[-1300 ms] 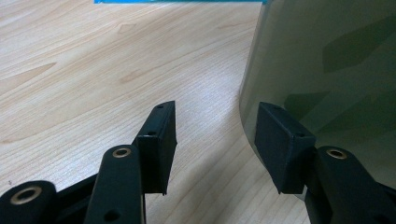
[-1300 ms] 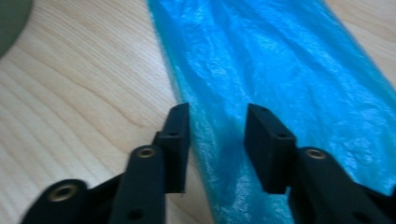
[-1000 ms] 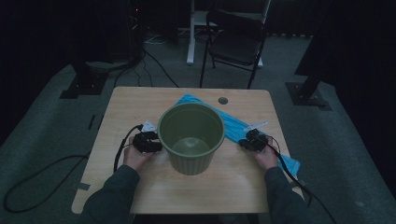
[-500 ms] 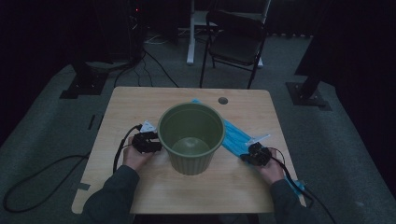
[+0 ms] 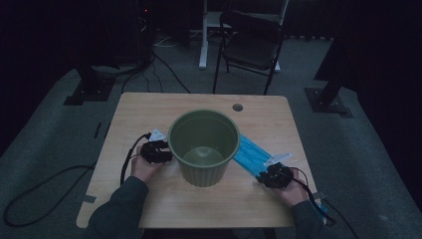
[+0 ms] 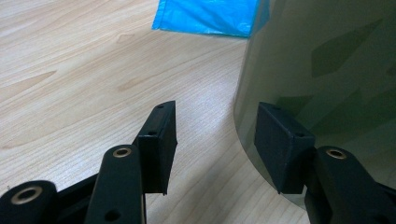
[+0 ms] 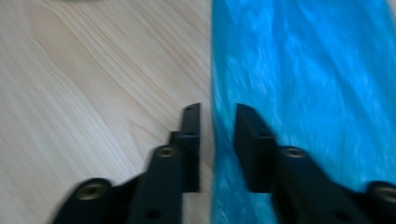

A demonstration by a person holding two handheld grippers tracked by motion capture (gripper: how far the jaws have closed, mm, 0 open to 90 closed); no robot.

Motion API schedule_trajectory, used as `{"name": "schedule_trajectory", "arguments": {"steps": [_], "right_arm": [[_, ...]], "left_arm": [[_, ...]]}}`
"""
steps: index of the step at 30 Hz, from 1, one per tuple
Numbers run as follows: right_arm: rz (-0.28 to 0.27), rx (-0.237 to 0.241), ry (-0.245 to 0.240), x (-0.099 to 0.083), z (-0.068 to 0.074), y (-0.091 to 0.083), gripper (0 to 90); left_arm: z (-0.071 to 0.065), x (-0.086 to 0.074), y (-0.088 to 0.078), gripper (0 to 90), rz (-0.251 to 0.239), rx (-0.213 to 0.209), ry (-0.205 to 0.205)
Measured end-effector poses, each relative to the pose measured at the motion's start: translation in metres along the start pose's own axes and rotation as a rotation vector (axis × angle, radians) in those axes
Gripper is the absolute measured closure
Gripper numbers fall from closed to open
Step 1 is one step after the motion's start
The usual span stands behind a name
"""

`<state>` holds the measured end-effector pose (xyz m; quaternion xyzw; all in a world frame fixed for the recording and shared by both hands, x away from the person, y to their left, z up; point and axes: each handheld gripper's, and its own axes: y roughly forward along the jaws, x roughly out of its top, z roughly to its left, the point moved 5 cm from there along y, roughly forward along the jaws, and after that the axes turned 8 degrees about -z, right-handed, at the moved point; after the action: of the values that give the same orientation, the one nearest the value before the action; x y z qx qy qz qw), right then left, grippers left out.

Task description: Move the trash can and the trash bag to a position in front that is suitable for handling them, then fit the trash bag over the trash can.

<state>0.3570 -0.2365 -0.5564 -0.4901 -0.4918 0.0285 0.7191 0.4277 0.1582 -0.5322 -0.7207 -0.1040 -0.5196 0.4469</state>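
Observation:
A green plastic bucket (image 5: 201, 149) stands upright at the middle of the wooden table (image 5: 149, 109). My left gripper (image 5: 161, 152) rests at its left side, open; in the left gripper view (image 6: 215, 112) one pad sits by the bucket's wall (image 6: 327, 70) and bare table shows in the gap. A flat blue plastic bag (image 5: 251, 154) lies to the bucket's right, and its far end (image 6: 205, 16) shows past the bucket. My right gripper (image 5: 266, 174) is at the bag's near end. Its jaws have just been opening; the bag's edge (image 7: 303, 70) lies in the narrow gap (image 7: 217, 109), unpressed.
A round cable hole (image 5: 237, 107) sits near the table's far edge. A folding chair (image 5: 251, 45) stands behind the table. A black cable (image 5: 45, 184) loops on the grey floor at the left. Dark stand bases (image 5: 328, 99) flank the table.
My right hand has drawn back toward the near right corner, pulling the blue bag out from behind the bucket. The left hand and the bucket have stayed put.

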Motion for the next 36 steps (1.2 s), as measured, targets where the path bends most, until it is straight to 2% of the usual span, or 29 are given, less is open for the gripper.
{"name": "schedule_trajectory", "arguments": {"steps": [4,7,8,14,20,26,29,36], "right_arm": [[-0.062,0.007,-0.019,0.019,0.006,-0.004,51.0],[-0.068,0.005,-0.026,0.024,0.007,-0.004,49.6],[-0.076,-0.009,-0.037,0.035,0.008,0.001,46.5],[-0.072,-0.014,-0.065,0.051,0.009,0.017,45.8],[-0.079,-0.030,-0.040,0.059,0.002,0.027,41.2],[-0.072,-0.047,-0.058,0.068,0.000,0.039,38.0],[-0.073,-0.053,-0.038,0.071,-0.002,0.045,37.1],[-0.066,-0.074,-0.044,0.075,-0.007,0.054,34.8]], "left_arm": [[0.000,0.000,0.001,49.1,0.002,0.000,0.000],[0.000,-0.001,0.001,49.1,0.004,-0.002,-0.004],[0.000,-0.001,0.001,49.2,0.004,-0.004,-0.006],[-0.001,-0.003,0.001,49.2,0.013,-0.003,-0.001],[0.000,-0.003,0.001,49.1,0.014,-0.002,-0.004],[0.000,-0.003,0.001,49.0,0.014,-0.004,-0.003],[0.000,-0.003,0.001,48.8,0.013,-0.003,-0.002],[0.000,-0.004,0.002,48.9,0.014,-0.003,-0.002]]}}
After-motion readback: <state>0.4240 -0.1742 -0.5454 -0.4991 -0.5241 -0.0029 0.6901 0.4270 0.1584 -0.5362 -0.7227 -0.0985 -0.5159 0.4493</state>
